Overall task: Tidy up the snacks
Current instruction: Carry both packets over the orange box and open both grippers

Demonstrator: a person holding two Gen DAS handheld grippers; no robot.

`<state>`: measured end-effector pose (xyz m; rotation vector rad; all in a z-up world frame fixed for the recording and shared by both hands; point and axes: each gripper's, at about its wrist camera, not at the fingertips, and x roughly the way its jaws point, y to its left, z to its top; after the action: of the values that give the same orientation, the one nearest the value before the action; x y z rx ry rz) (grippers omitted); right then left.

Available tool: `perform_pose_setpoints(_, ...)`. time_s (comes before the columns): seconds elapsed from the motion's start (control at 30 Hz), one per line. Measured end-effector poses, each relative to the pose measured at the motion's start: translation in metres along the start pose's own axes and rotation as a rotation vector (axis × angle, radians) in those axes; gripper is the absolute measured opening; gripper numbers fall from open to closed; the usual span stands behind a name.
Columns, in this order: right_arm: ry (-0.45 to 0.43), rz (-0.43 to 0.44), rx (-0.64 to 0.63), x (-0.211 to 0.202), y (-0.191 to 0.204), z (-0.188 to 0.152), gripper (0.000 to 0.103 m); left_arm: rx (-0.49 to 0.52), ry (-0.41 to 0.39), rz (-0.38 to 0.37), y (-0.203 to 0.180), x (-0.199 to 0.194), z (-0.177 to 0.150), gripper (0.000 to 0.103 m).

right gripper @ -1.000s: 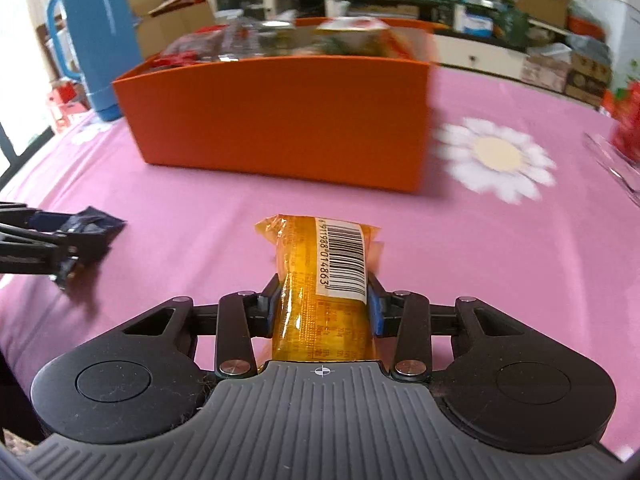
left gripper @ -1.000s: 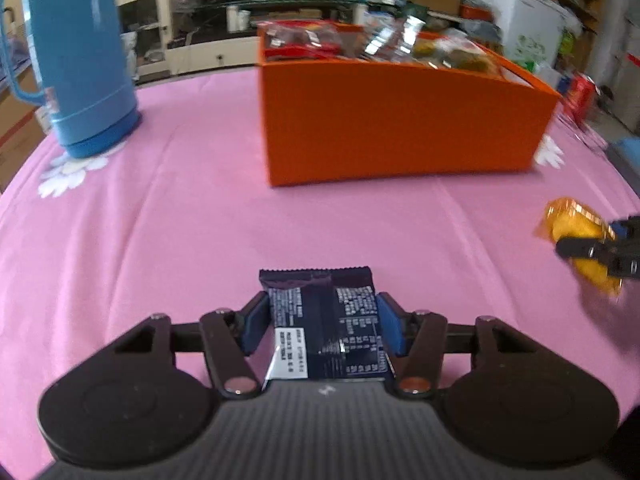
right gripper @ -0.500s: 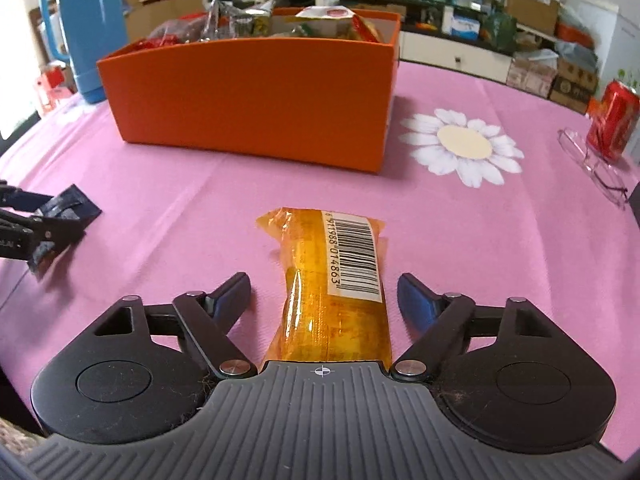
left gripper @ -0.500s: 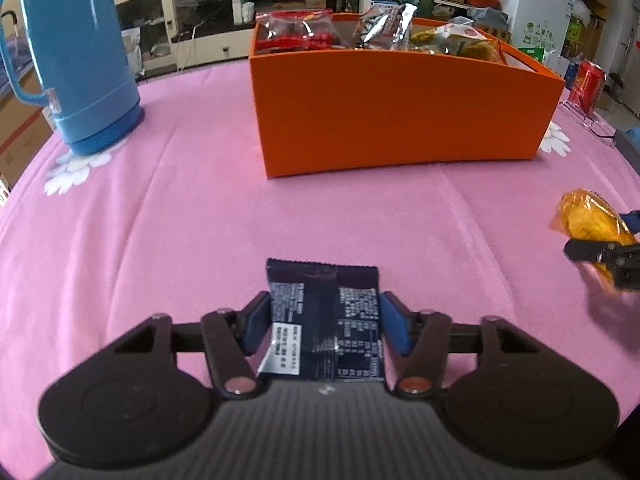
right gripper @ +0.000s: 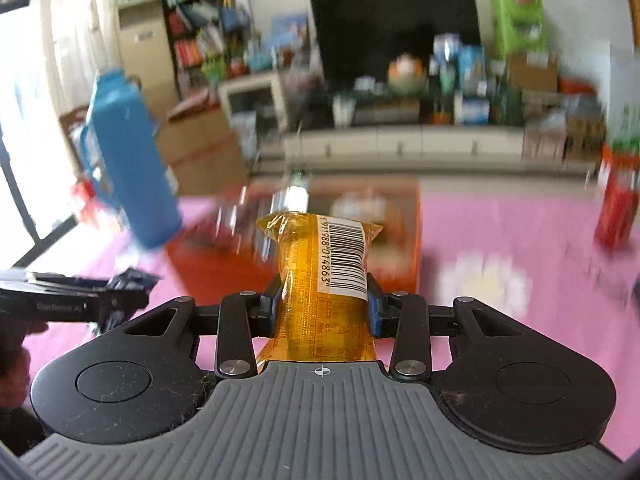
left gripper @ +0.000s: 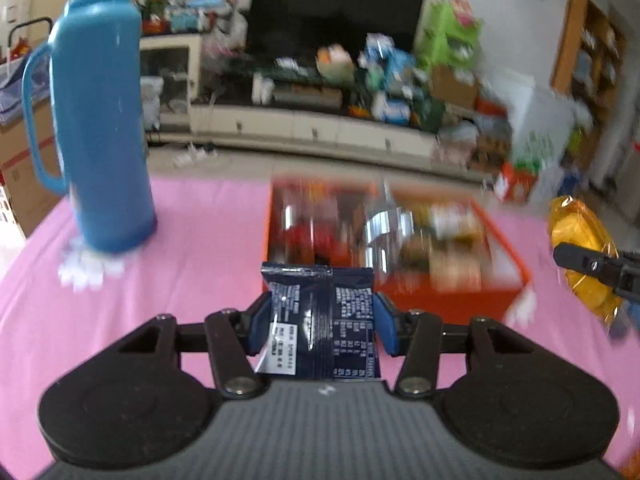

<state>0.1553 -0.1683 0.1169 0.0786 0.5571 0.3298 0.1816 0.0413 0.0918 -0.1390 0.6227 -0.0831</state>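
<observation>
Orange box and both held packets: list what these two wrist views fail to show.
- Orange box, left wrist view: motion blur smears the snacks inside; none can be identified.
- Orange box, right wrist view: the yellow packet in the right tongs covers its middle.
- Dark blue packet, left wrist view: print too small to read; the tongs' body hides its near end.
- Red can, right wrist view: blurred, label unreadable.

both snacks lifted, right tool (right gripper: 323,305) reclamped
</observation>
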Motion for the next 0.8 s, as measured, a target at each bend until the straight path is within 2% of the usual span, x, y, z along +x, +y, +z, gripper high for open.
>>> perform_pose_setpoints(0.1,-0.077,-0.045,-0.034,0.029,0.004,0.041,0.012,-0.045,-0.046,-0.005,0.000,0.027,0.036,0.052)
perform_pose_setpoints(0.23,-0.079,-0.049,0.001,0.086,-0.002,0.064,0.012,-0.035,-0.061,0.027,-0.007,0.077,0.066,0.052)
perform_pose_setpoints(0.37,-0.027,-0.039,0.061,0.143,-0.008,0.062,0.012,-0.030,-0.022,-0.007,-0.016,0.122,0.072,0.052)
perform_pose_setpoints(0.47,0.034,-0.065,0.075,0.181,-0.006,0.046,0.013,0.015,0.028,0.021,-0.023,0.150,0.062,0.053)
perform_pose_setpoints(0.6,0.093,-0.015,0.147,0.211,-0.009,0.028,0.015,0.105,0.006,0.057,-0.033,0.158,0.046,0.058)
perform_pose_setpoints(0.63,0.095,-0.024,0.134,0.213,-0.008,0.027,0.015,0.113,0.004,0.061,-0.034,0.157,0.047,0.066)
perform_pose_setpoints(0.67,0.095,-0.033,0.113,0.212,-0.006,0.027,0.015,0.102,0.000,0.058,-0.033,0.155,0.048,0.068)
perform_pose_setpoints(0.73,0.086,-0.029,0.124,0.208,-0.010,0.029,0.026,0.061,-0.021,0.026,-0.026,0.146,0.051,0.072)
perform_pose_setpoints(0.77,0.079,-0.016,0.155,0.204,-0.013,0.030,0.036,0.031,-0.047,0.006,-0.023,0.137,0.053,0.075)
perform_pose_setpoints(0.8,0.070,-0.018,0.184,0.199,-0.016,0.033,0.055,0.006,-0.076,-0.009,-0.020,0.128,0.055,0.075)
